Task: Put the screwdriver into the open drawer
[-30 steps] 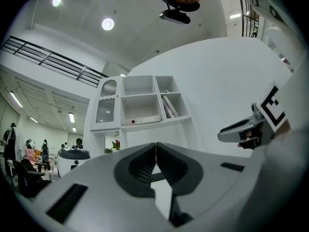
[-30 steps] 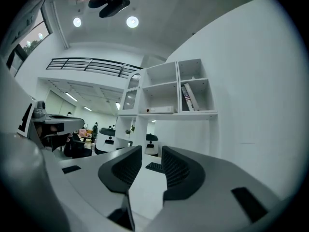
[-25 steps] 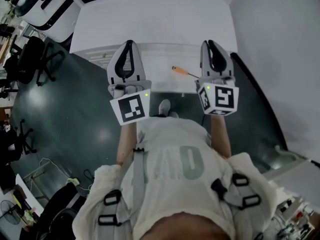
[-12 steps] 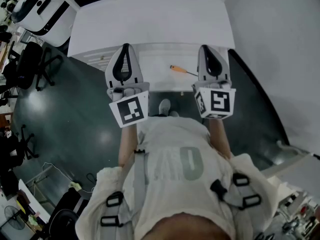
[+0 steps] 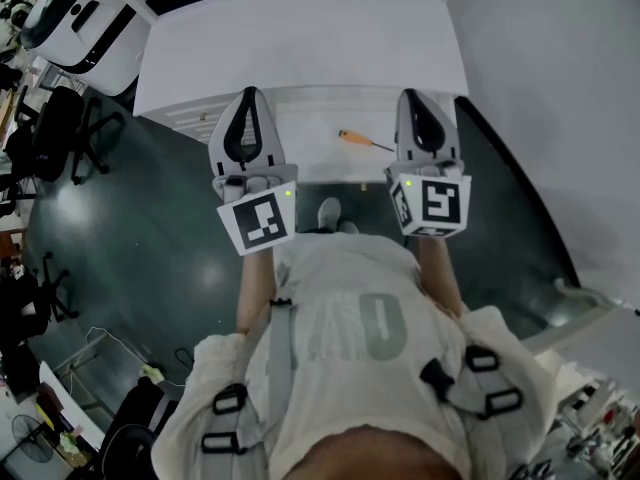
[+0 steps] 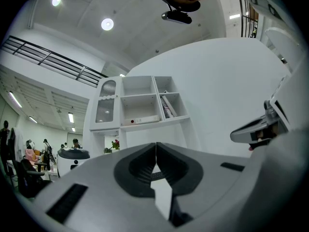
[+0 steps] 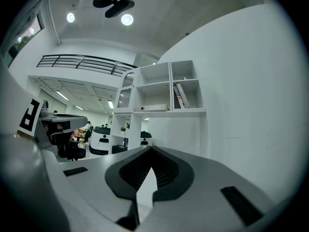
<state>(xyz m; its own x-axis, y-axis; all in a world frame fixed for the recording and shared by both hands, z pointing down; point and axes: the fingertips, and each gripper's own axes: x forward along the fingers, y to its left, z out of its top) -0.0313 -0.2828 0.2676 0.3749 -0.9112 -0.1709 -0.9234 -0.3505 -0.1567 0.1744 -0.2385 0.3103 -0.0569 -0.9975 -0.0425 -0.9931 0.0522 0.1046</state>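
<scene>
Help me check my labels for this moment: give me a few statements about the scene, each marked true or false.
1. The screwdriver has an orange handle. True.
2. The right gripper holds the screwdriver. False: its jaws are shut on nothing, and the screwdriver lies on the white surface between the two grippers.
3. The left gripper has its jaws wide apart. False: the left gripper view shows them together, with nothing between them.
4. The screwdriver lies nearer the right gripper than the left one. True.
</scene>
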